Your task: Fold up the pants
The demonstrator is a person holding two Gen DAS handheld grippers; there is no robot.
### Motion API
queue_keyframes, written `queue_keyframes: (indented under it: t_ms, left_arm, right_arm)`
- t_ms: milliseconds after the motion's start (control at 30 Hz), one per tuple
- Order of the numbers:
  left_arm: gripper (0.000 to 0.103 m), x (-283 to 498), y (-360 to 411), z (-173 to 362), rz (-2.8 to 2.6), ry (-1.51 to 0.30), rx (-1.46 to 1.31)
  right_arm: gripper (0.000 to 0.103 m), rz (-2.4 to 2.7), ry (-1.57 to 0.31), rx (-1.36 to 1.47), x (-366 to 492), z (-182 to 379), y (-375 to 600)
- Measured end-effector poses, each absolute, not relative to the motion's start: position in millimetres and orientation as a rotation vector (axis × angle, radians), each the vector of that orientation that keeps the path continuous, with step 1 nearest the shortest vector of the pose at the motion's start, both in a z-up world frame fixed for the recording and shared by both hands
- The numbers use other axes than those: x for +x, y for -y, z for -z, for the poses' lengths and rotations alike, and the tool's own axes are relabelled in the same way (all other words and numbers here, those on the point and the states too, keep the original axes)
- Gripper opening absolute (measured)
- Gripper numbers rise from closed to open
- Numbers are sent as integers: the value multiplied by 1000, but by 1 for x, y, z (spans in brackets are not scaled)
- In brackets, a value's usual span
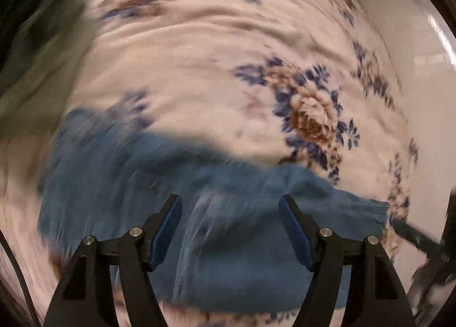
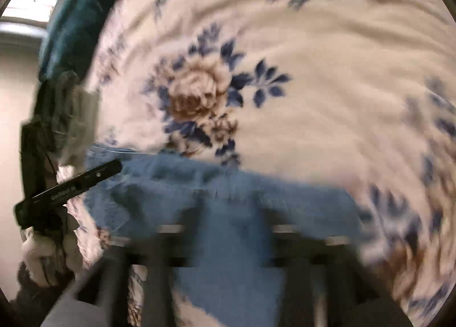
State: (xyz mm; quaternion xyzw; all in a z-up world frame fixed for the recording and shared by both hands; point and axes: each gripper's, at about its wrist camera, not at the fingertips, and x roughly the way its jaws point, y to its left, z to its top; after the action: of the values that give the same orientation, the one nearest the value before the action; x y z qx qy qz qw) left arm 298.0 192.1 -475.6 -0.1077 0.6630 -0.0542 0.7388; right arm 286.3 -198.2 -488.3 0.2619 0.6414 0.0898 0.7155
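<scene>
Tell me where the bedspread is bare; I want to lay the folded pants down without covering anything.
The widest bare stretch of the floral bedspread lies beyond the blue pants, between the olive cloth on the left and the edge by the white wall on the right. It is crowded near the cameras: both open tongs, left and right, over the pants.

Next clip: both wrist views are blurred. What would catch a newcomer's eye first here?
First, the blue pants, lying bunched across the lower half of both views on a cream floral blanket. Next, the big brown rose with blue leaves printed on the blanket just beyond the pants. In the left wrist view the left hand-held gripper stands over the pants with jaws apart; the right hand-held gripper is a dark smear over the same cloth.
</scene>
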Motion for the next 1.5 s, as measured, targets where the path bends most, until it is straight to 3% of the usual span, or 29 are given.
queue_keyframes:
  t_ms: [133,367,500,567,600,633,733,967,1033,1267,1300,1333,1367,1400,1433,1467,1500]
  left_arm:
    - [69,251,-221,488,16,-1547,-501]
    - [69,190,-210,560,-63,-1746,-1151]
    - [69,193,-202,586,-156,-1765,-1204]
    - [66,192,-201,591,-190,-1764,-1192]
    - [60,191,-201,589,-194,-1759,-1171]
    - [46,189,-201,586,-188,-1758,-1136]
    - [25,178,-203,571,-134,-1738,-1001]
    - [25,169,-209,557,-75,-1728,-895]
    - [27,175,-208,549,-70,-1715,-849]
    - [27,176,-209,546,-76,-1700,-808]
    - [27,175,-210,543,-74,-1695,-809]
    - [27,175,-208,544,-73,-1693,-807]
    - [27,176,-209,543,-71,-1692,-805]
    - [27,178,-201,549,-74,-1691,-806]
    - [27,180,-202,556,-77,-1687,-808]
    - [27,176,-207,555,-78,-1685,-805]
    - [27,175,-206,559,-80,-1689,-802]
  right_arm:
    - [78,-103,-1472,850,195,494,201]
    - [71,75,-1456,1446,100,569,185]
    - [68,156,-1414,1468,106,587,185]
    - [55,199,-1419,1442,106,590,187]
    - [33,233,-1428,1425,103,590,189]
    - [23,258,-1435,1422,100,591,191]
    - [18,265,-1422,1446,85,592,191]
    - [22,159,-1497,1286,89,595,192]
    - [38,164,-1482,1268,86,588,199]
    - [33,242,-1359,1369,51,576,239]
    - [37,231,-1342,1394,54,577,240]
    - [53,217,-1323,1425,57,579,242]
    - [58,199,-1315,1439,60,584,244]
    - [57,199,-1334,1428,64,589,242]
    - [33,219,-1343,1403,66,592,243]
    - [24,228,-1343,1369,70,594,238]
    - [23,244,-1360,1330,69,597,240]
